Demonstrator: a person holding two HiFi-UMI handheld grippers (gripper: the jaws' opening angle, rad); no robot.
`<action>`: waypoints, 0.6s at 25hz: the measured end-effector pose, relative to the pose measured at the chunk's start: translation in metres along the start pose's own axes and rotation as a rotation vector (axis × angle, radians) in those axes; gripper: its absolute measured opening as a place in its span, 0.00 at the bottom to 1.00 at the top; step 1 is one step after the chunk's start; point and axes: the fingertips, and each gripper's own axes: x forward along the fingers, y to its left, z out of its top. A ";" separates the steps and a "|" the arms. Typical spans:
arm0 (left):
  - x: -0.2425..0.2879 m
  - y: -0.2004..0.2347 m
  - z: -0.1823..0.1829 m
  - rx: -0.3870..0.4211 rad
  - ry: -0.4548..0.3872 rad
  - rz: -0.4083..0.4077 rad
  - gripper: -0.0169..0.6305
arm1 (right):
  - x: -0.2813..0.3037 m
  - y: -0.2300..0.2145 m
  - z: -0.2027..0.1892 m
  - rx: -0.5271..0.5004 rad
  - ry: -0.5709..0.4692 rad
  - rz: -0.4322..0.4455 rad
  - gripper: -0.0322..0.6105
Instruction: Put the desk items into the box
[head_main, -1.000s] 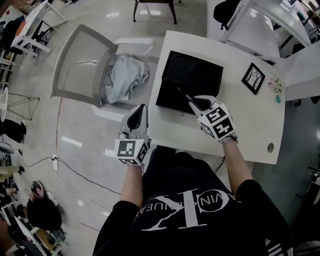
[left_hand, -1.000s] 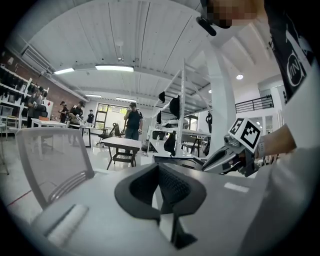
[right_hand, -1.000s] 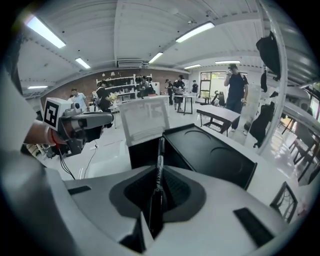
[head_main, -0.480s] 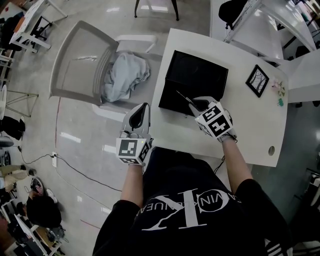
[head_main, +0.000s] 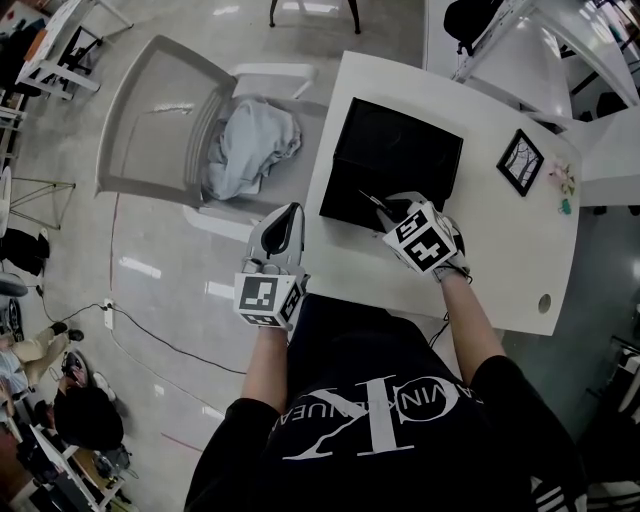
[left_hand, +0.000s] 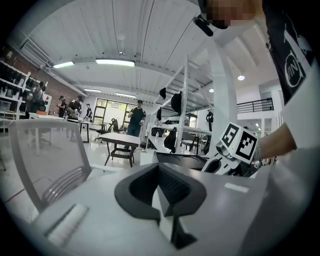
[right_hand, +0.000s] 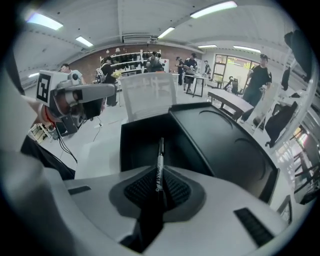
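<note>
From the head view, the right claw is pinched on a thin dark pen at the near edge of the open black box, with the pen's free end reaching over the box's near wall. The left claw hangs off the white surface, left of the box and nearer the chair that carries a grey cloth. A small picture frame lies flat to the right of the box, not yet packed. The left gripper view shows what the head view cannot: the left claw is pressed together with nothing between its pads. It also shows the box edge-on as a low dark rim, with the right claw beside it. The right gripper view shows the hold itself. The pen runs straight along the right claw, clamped between the ribbed pads at its rear part, with its tip hanging above the box interior just inside the near wall. The pen looks light, stiff and smooth, so it will probably roll or pivot if pinched loosely. A hold nearer its middle would steady it better, though for a short drop into the box this end grip seems enough. The frame is likely stiff, flat and perhaps glazed, best taken by one edge.
</note>
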 end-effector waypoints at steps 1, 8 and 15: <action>0.000 0.001 0.000 -0.001 0.001 0.000 0.04 | 0.002 0.000 0.000 -0.008 0.006 0.001 0.09; 0.000 0.007 -0.005 -0.009 0.011 0.013 0.04 | 0.011 -0.002 -0.002 -0.009 0.021 0.010 0.09; -0.001 0.012 -0.008 -0.016 0.017 0.025 0.04 | 0.018 0.000 -0.003 -0.011 0.030 0.020 0.09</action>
